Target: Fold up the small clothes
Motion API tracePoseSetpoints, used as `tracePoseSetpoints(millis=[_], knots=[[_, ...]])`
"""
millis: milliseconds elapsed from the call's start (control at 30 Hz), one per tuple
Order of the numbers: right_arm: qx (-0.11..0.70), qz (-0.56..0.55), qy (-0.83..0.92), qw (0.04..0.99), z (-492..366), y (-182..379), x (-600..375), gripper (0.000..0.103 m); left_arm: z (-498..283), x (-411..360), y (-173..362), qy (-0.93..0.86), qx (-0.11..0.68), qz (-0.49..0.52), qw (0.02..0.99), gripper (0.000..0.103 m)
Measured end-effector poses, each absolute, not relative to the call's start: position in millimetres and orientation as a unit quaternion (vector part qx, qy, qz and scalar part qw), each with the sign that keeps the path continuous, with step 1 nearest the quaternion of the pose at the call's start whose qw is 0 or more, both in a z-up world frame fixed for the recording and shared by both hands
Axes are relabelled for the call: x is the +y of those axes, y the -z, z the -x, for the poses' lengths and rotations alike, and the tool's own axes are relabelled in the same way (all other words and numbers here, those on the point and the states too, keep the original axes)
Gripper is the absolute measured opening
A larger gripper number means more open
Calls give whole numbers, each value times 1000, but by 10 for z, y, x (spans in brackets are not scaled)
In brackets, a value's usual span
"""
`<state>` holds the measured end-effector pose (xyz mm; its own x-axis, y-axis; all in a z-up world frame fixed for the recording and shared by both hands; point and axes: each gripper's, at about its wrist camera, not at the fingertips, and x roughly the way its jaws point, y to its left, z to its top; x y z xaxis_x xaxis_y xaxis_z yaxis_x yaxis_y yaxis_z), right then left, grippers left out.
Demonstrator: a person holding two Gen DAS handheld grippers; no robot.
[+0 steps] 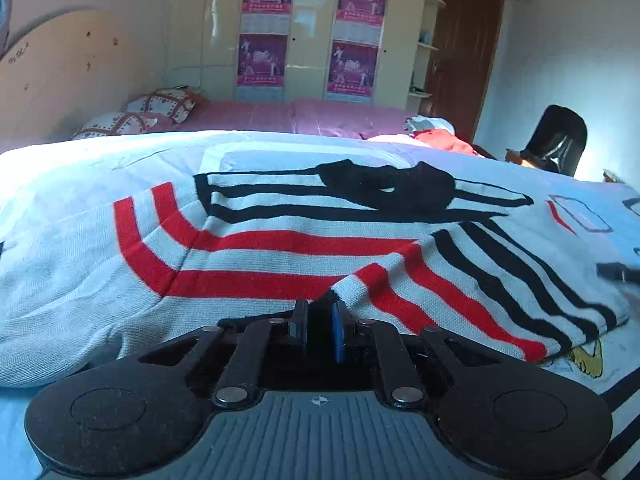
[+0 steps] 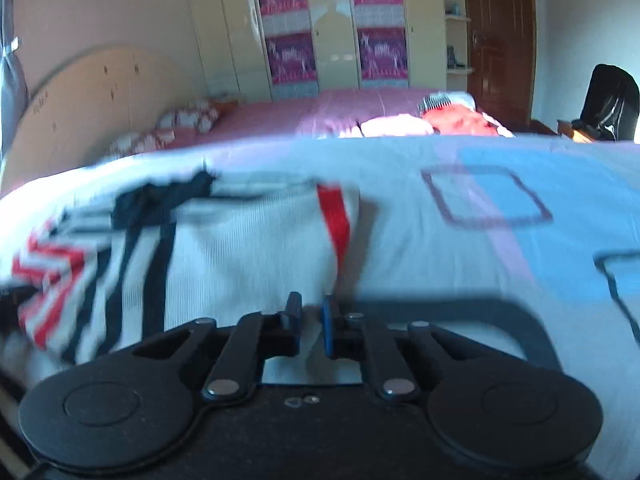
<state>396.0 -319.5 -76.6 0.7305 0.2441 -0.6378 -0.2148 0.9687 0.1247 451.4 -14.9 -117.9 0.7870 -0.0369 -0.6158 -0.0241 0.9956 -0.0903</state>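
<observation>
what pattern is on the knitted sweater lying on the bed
White knitted sweater with red and black stripes and a black collar, clearest in the left wrist view.

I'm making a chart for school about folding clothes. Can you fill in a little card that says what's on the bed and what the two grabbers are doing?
garment: striped sweater, white with red and black stripes, lying on the bed cover
fold: one corner turned over onto the sweater
left hand-held gripper: pinching the turned-over edge
right hand-held gripper: nearly shut, nothing between its fingers, beside the sweater's edge
background: pillows, wardrobe
</observation>
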Motion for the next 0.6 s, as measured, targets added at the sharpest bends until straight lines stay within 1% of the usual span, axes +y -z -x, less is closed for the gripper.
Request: tracePoseSetpoints(millis=[33, 67, 100, 133, 167, 200, 233, 267, 300, 333, 367, 433, 467, 600], knots=[[335, -9, -116, 935, -3870, 731, -3181, 11, -4480, -153, 1140, -1, 320, 48, 946, 13], [327, -1, -109, 939, -3796, 657, -3163, 13, -4452, -162, 1131, 2, 316, 46, 948, 15], [314, -5, -106, 943, -3733, 594, -3164, 18, -4458, -187, 1171, -1, 329, 31, 944, 23], [302, -11, -107, 947, -3672, 550, -3157, 20, -4451, -212, 1223, -1, 331, 17, 944, 23], [308, -3, -111, 945, -3655, 575, -3116, 19, -4443, -231, 1233, -2, 325, 8, 946, 23], [346, 17, -112, 931, -3707, 683, -3040, 21, -4456, -240, 1219, -4, 327, 6, 945, 23], [351, 28, -111, 929, -3713, 758, -2996, 21, -4466, -227, 1196, -4, 330, 13, 944, 24], [350, 36, -102, 931, -3697, 738, -2970, 21, -4461, -177, 1154, -1, 333, 35, 942, 30], [353, 32, -95, 930, -3695, 686, -2960, 25, -4422, -115, 1115, 6, 332, 58, 942, 46], [343, 18, -89, 935, -3654, 616, -2963, 26, -4333, -31, 1059, 12, 319, 81, 944, 59], [331, 4, -88, 940, -3603, 554, -2972, 26, -4233, 34, 1019, 7, 304, 88, 948, 79], [331, -7, -84, 940, -3530, 504, -2938, 27, -3996, 245, 956, -12, 287, 100, 953, 80], [335, -8, -82, 939, -3497, 499, -2909, 27, -3861, 422, 946, -22, 281, 122, 952, 80], [346, -12, -84, 934, -3340, 511, -2732, 28, -3282, 1371, 1017, -114, 255, 240, 930, 80]])
